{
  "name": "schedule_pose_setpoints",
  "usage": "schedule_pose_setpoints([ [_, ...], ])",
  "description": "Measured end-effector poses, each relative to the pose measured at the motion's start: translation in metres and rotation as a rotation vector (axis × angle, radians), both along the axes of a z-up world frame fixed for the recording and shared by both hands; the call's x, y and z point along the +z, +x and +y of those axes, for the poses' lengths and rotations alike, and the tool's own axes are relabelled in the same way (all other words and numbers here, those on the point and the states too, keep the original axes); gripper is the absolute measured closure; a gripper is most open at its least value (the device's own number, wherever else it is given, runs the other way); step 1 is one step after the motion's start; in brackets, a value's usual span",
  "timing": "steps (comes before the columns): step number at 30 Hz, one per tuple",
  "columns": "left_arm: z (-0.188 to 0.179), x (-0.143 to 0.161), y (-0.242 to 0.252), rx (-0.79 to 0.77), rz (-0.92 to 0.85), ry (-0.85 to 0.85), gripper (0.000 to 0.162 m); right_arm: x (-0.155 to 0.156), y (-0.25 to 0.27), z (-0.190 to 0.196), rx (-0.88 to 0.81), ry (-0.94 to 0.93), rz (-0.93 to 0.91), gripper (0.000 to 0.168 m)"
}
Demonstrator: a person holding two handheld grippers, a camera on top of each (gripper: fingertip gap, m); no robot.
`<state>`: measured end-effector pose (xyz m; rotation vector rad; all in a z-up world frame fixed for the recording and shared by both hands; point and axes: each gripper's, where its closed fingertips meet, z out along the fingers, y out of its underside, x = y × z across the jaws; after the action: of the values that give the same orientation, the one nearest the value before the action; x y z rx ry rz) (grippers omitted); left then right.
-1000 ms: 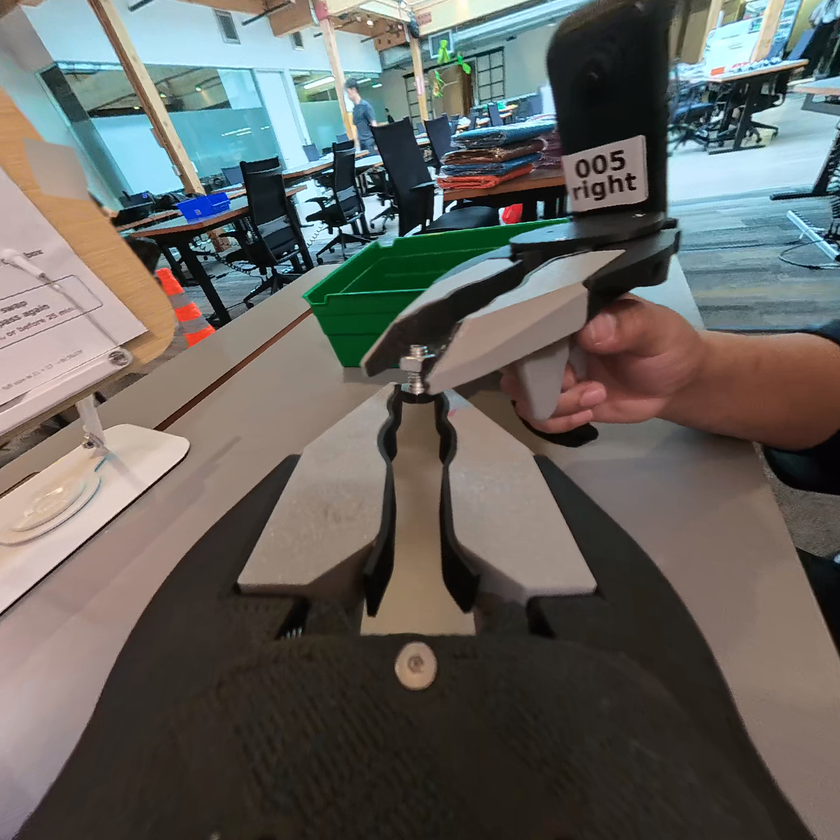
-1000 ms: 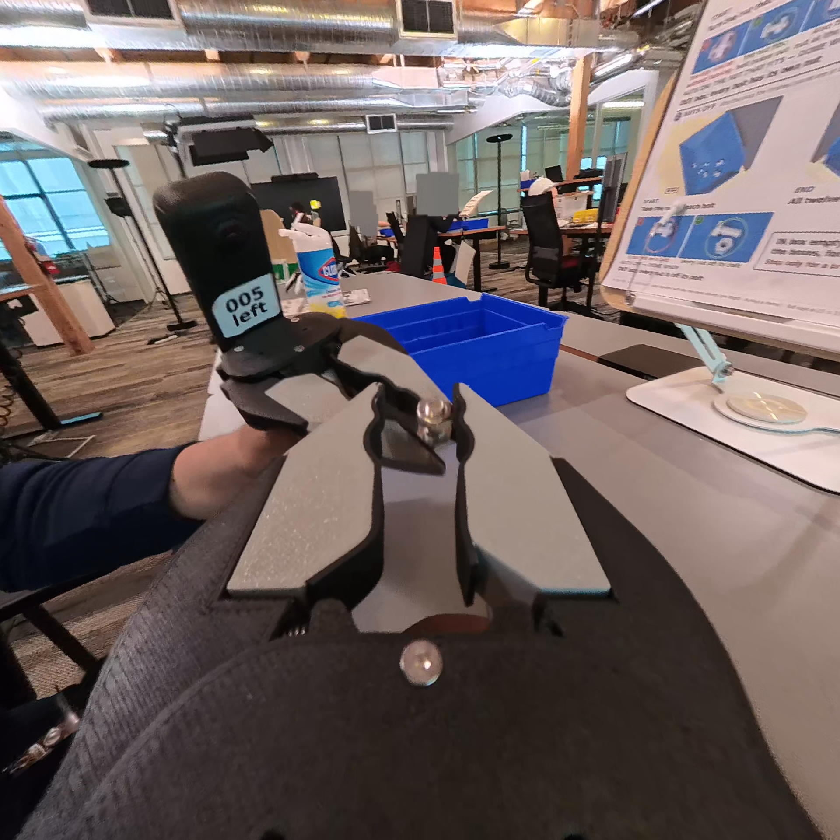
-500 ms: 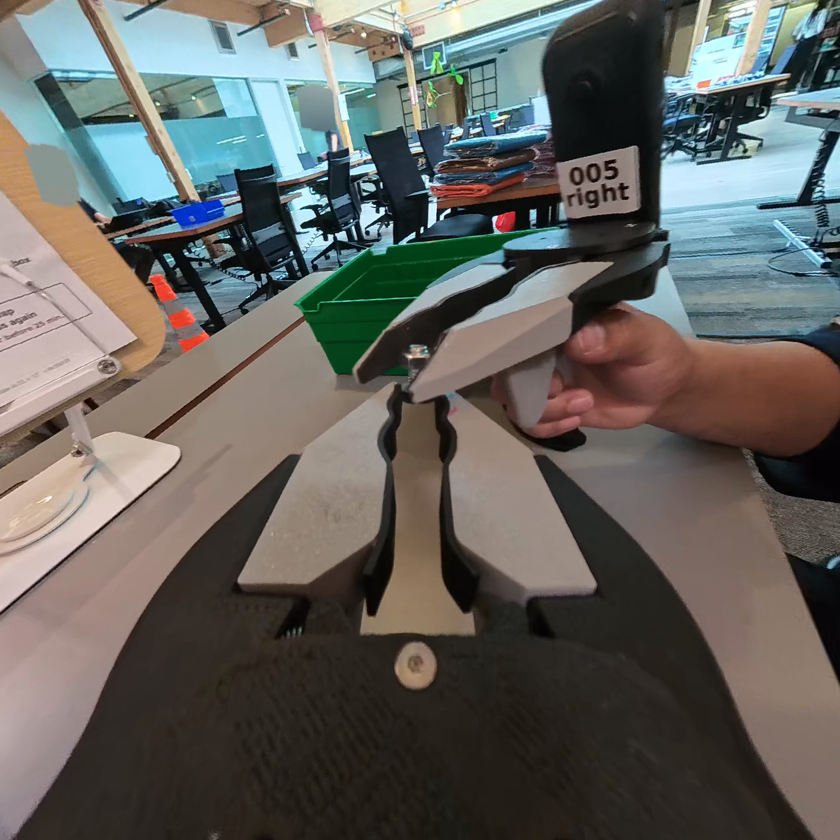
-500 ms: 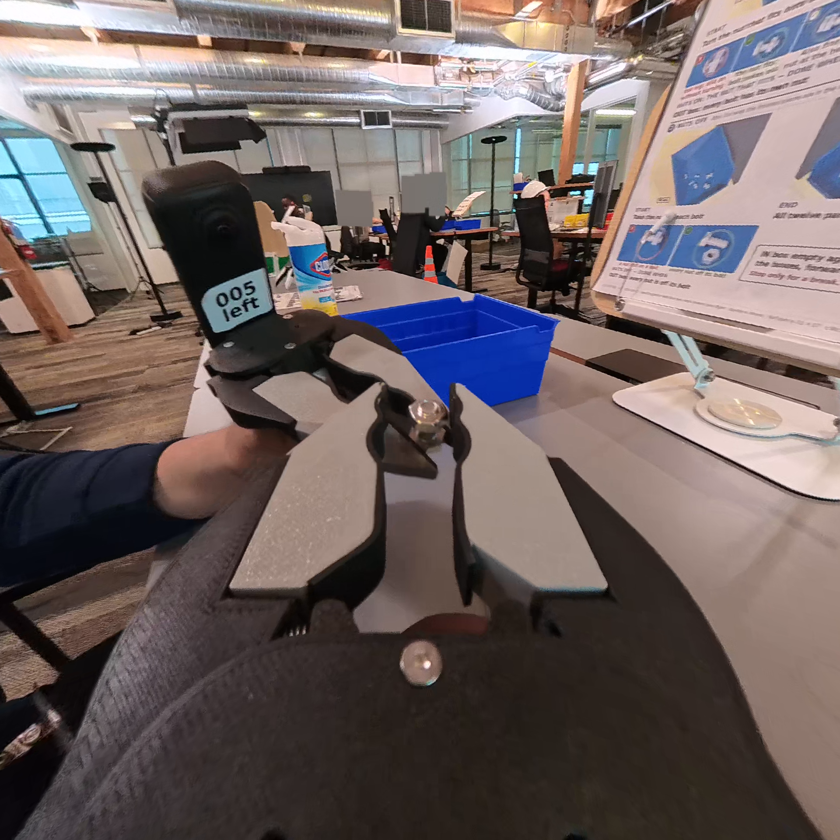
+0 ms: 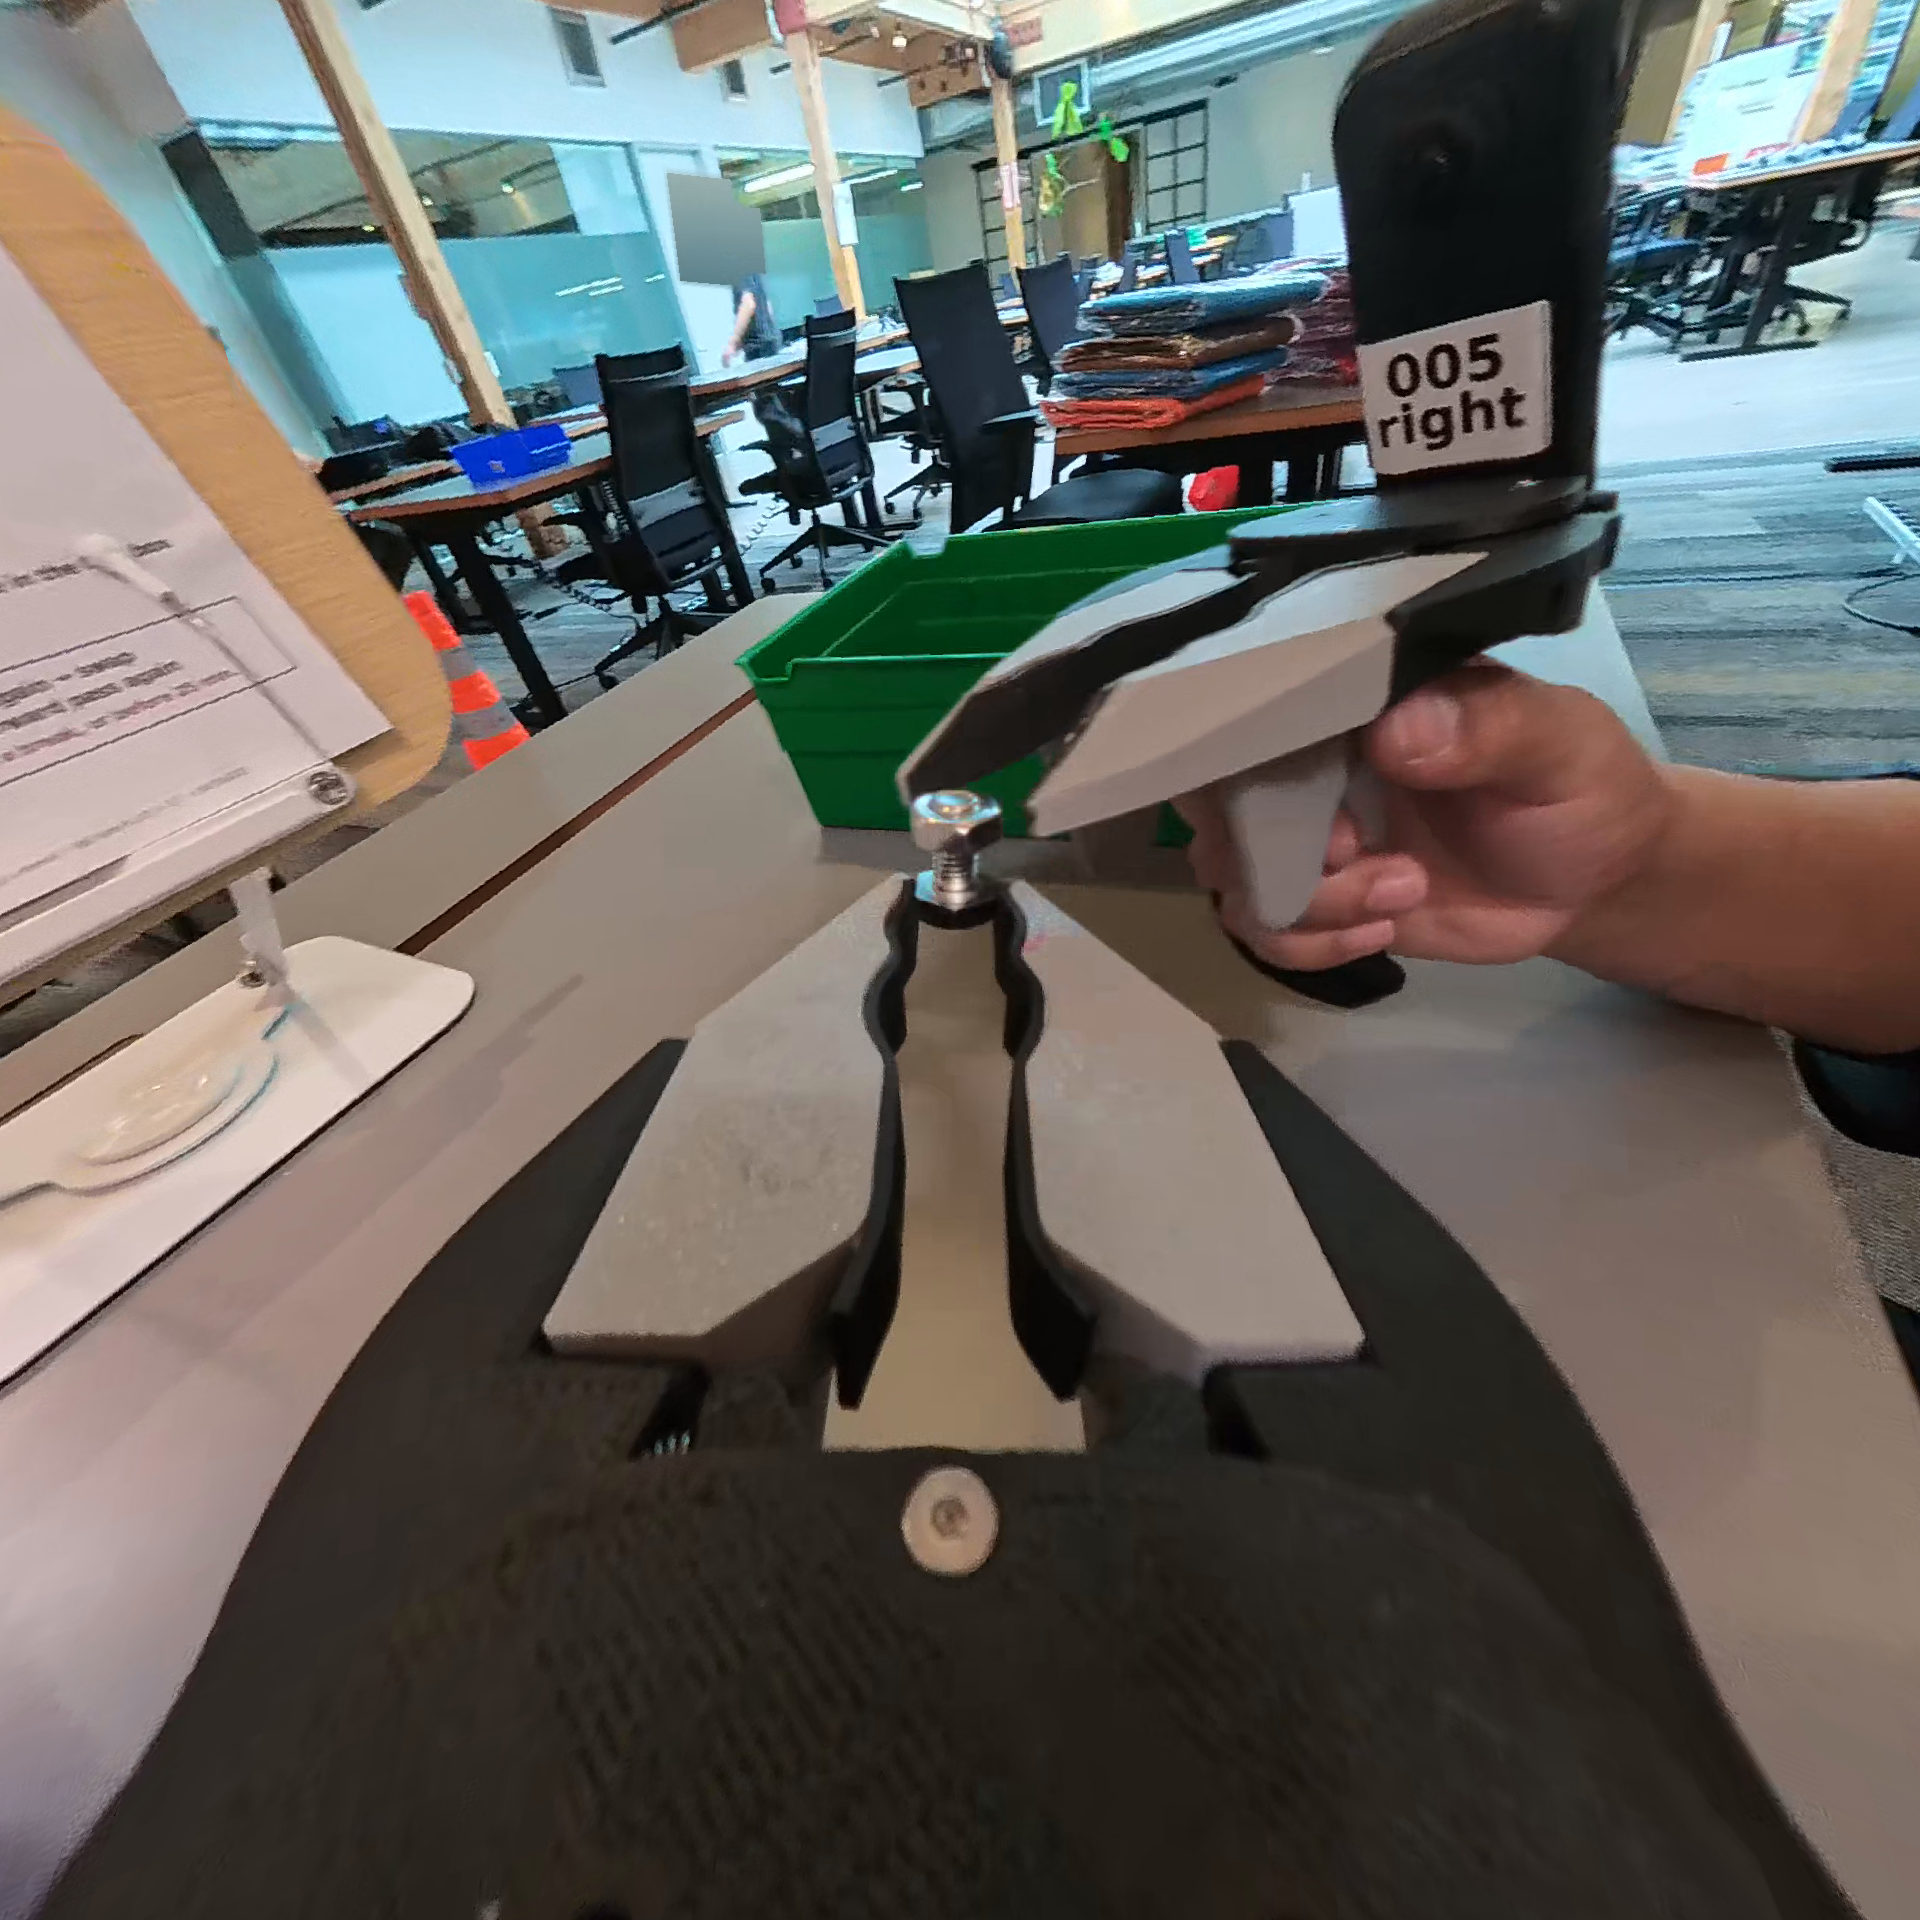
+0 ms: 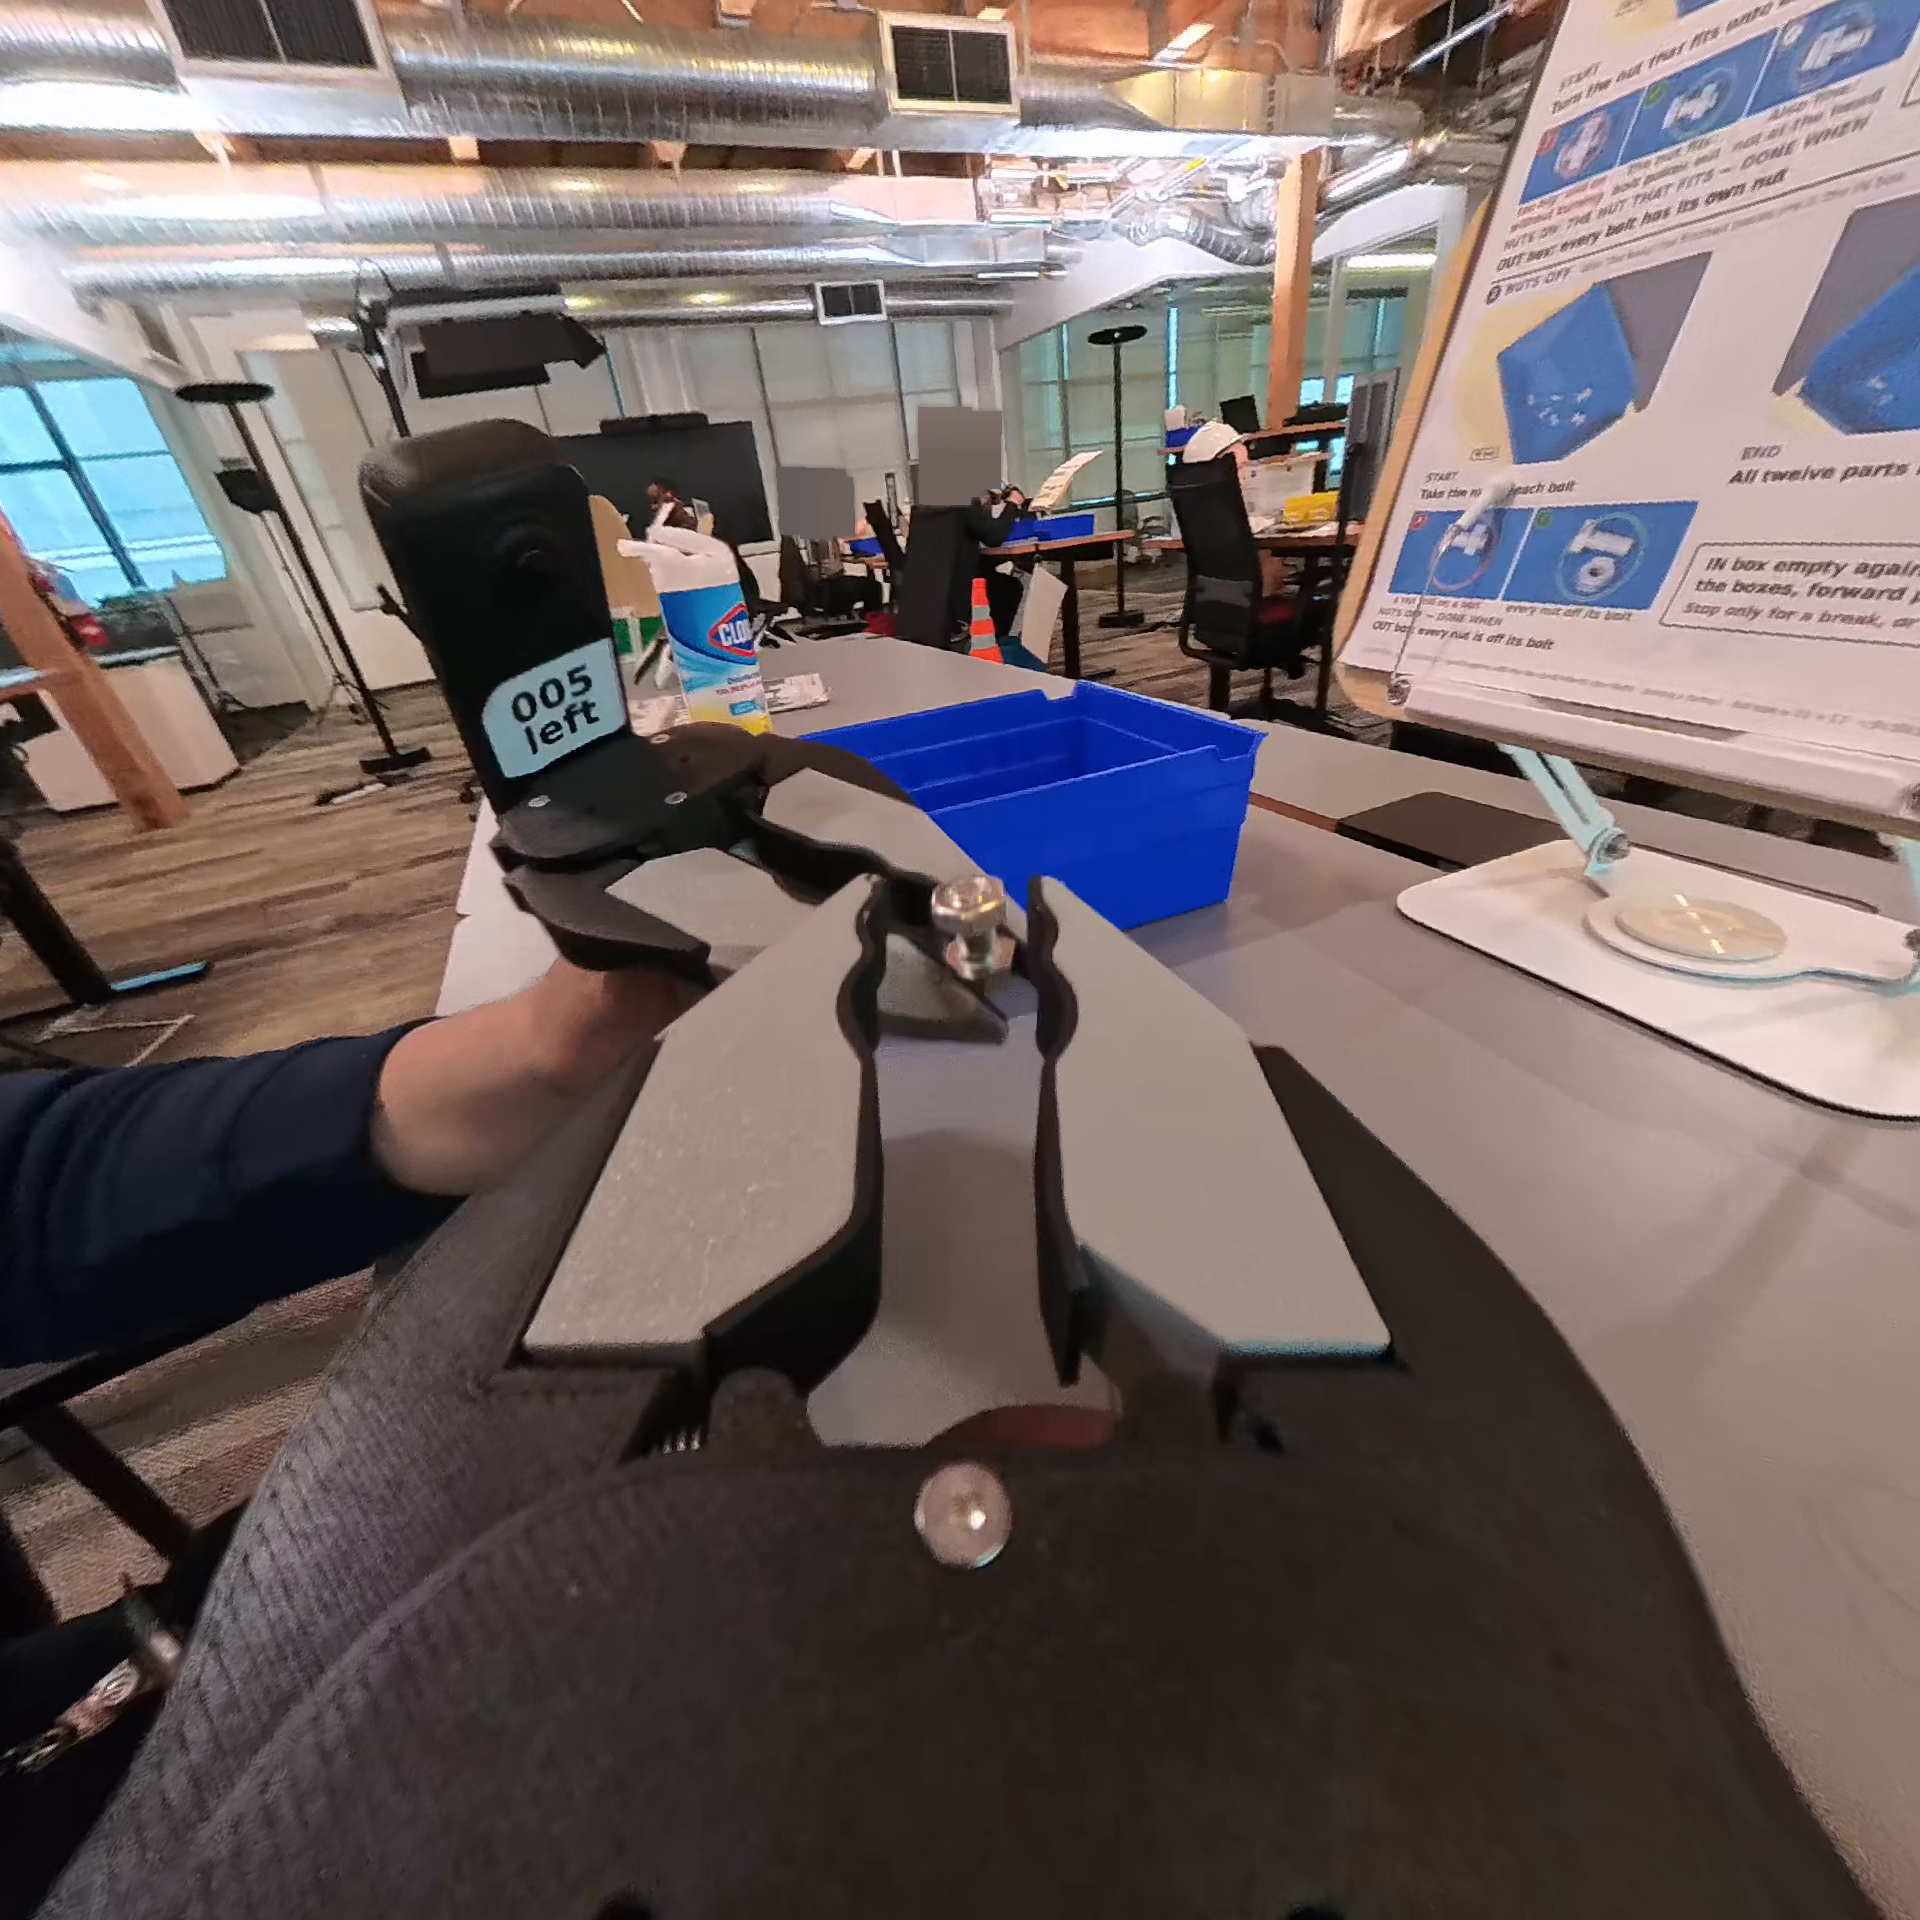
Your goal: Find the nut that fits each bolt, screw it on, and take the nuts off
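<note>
Two grippers are meeting above the grey table [image 5: 623, 883], each one held by a person's hand. The left gripper [image 5: 951, 920] is clenching the lower end of a small silver bolt [image 5: 948, 878], so the bolt is standing upright between its black fingertips, lifted off the table top. At the upper end of the bolt a hexagonal nut [image 5: 956, 816] is sitting, with some bare thread showing under it.

The right gripper [image 6: 954, 914] is standing released. In the right wrist view its two fingers are spread wider than the bolt, one on each side, and neither of them is touching the metal. In the left wrist view the same gripper is coming in from the right side, and its tips are hanging just over and beside the nut. The person's right hand [image 5: 1455, 831] is wrapping around its grey handle, while the left hand [image 6: 520, 1070], in a dark blue sleeve, is holding the other gripper.

Behind the bolt, a green bin [image 5: 883, 717] is sitting on the table on the right gripper's side, and a blue bin [image 6: 1091, 831] is sitting on the left gripper's side. What is lying inside them I cannot tell. An instruction sheet [image 6: 1662, 416] is leaning on a white stand [image 6: 1558, 935] at the table's far edge. A bottle of wipes [image 6: 717, 644] is standing farther away, behind the blue bin.
</note>
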<state>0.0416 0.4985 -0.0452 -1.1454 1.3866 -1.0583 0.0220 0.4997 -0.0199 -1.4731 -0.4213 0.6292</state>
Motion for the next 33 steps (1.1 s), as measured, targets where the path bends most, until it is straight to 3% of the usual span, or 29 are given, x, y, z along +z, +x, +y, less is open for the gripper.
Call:
schedule_pose_setpoints([
  [6,-0.014,-0.001,0.004,-0.043,0.007,0.021,0.150,-0.001,-0.020,-0.002,0.043,0.015,-0.037,0.133],
  [14,0.005,0.000,-0.002,0.033,0.011,0.029,0.150,-0.001,0.000,-0.001,-0.009,0.011,-0.032,0.143],
  [20,0.002,-0.008,0.000,0.059,0.076,0.128,0.150,-0.011,-0.008,0.002,-0.060,0.041,-0.190,0.145],
  [23,-0.001,-0.014,0.003,0.066,0.105,0.174,0.150,-0.017,-0.004,0.008,-0.094,0.011,-0.209,0.157],
  [27,0.000,-0.013,0.003,0.066,0.098,0.163,0.150,-0.016,-0.002,0.008,-0.069,-0.026,-0.149,0.157],
  [33,0.002,-0.013,0.004,0.080,0.081,0.154,0.150,-0.017,0.007,0.011,0.015,-0.163,0.088,0.157],
])
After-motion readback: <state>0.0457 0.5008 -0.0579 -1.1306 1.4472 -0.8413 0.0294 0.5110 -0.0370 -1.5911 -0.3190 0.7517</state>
